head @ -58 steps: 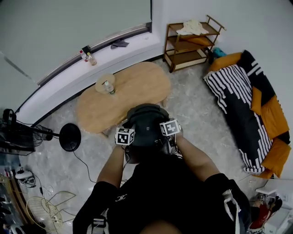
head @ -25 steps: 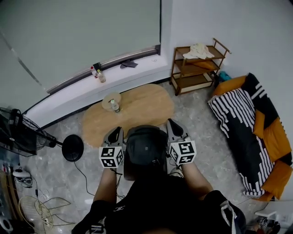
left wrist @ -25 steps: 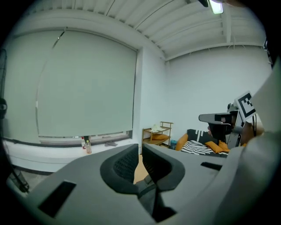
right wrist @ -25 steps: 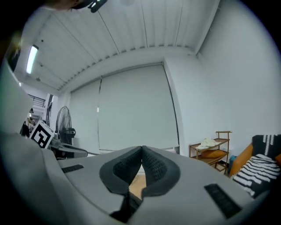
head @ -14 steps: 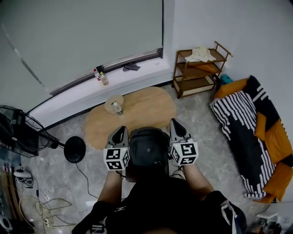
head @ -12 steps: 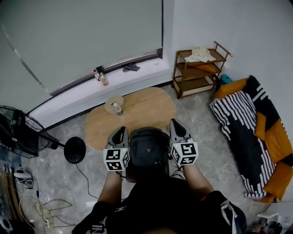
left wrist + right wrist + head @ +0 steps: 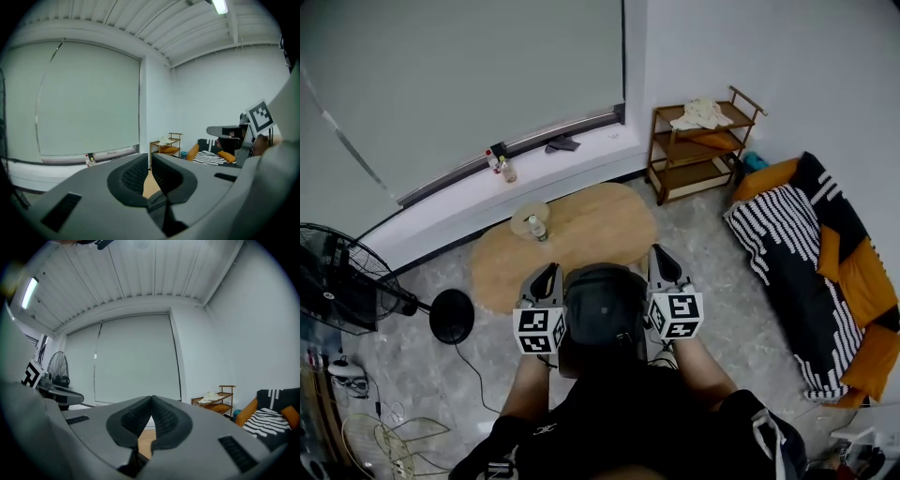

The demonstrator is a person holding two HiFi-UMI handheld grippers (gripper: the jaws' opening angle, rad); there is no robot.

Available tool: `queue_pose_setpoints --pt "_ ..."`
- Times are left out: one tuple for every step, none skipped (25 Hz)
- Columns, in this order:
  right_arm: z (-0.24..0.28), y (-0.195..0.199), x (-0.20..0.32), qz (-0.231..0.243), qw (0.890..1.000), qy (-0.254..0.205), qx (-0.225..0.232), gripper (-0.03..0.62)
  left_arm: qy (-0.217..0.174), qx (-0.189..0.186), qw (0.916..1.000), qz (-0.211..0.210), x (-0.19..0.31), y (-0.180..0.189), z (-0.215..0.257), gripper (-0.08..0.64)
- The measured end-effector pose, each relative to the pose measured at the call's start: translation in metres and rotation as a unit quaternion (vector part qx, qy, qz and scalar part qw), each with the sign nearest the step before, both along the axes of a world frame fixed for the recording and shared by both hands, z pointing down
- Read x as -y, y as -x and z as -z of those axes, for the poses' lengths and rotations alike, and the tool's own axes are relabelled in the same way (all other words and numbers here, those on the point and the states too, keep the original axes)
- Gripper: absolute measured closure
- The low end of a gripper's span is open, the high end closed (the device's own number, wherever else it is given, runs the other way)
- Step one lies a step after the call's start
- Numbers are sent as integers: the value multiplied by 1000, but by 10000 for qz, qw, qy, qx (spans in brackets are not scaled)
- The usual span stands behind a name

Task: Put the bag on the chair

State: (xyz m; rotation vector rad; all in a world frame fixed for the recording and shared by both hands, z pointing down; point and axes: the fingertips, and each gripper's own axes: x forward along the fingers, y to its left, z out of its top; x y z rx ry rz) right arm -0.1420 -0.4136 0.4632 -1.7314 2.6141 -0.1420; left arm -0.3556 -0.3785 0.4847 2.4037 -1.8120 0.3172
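I cannot make out a bag in any view. A low seat (image 7: 811, 253) with a black-and-white striped cover and orange cushions lies at the right. Both grippers are held up on either side of the person's dark cap (image 7: 602, 309), pointing toward the table. My left gripper (image 7: 549, 272) is shut, and its ribbed pads (image 7: 133, 173) have nothing between them. My right gripper (image 7: 659, 253) is shut and empty too, its pads (image 7: 164, 416) meeting at the tip. The left gripper view shows the right gripper's marker cube (image 7: 260, 117) off to the side.
An oval wooden table (image 7: 591, 230) stands just ahead with a small bottle (image 7: 539, 228) on it. A wooden shelf rack (image 7: 698, 141) is at the back right. A standing fan (image 7: 337, 291) with a round base (image 7: 450, 316) is at the left. Bottles (image 7: 500, 167) stand on the sill.
Since the earliest frame both grippers have risen from in front of the chest to beside the head, jaws pointing forward. Over the last half second only the view has shifted slightly.
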Motion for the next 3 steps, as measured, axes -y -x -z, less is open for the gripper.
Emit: queue_pose_setpoints --pt "0 1 0 -6 10000 1 -25 578 56 -91 9999 -41 0 -1 0 522" --pt "-1 1 0 -8 10000 4 -37 578 111 -190 9997 -82 1 -2 -1 522" --pt "-1 2 0 -7 10000 8 -44 578 167 -288 9994 -124 1 -2 -1 522"
